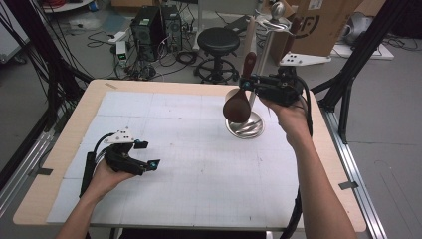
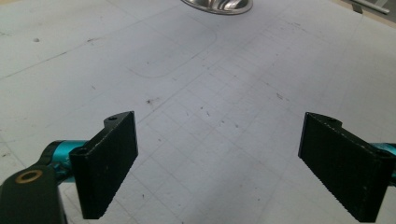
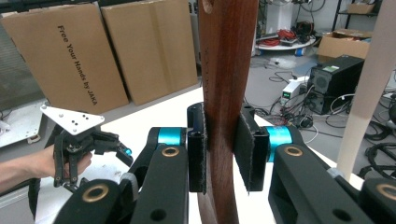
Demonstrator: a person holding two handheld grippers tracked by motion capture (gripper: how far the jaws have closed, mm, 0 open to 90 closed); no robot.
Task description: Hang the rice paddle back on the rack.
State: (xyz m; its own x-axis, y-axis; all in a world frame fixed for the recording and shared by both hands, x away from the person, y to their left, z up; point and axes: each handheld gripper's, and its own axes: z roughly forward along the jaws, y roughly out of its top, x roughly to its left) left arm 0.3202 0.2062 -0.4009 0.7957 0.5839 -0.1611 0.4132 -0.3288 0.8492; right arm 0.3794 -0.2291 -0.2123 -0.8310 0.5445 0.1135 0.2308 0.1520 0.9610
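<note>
The right tool was clamped on the handle of a dark wooden spoon, its two black jaws pressed flat against either side of the wood in the right gripper view, and it held the spoon in the air with the bowl hanging low, just above the round steel base of a metal stand at the far right of the counter. The left tool rested low over the near left of the counter, well apart from the spoon, its jaws spread wide with nothing between them. The handle was curved and smooth, so a loosened grip could probably have let the spoon swing or slip down onto the steel base; moving it carelessly so near the stand's upright pole might also have knocked the stand over. A cardboard box behind the counter read "Free Your Hands by JAKA".
</note>
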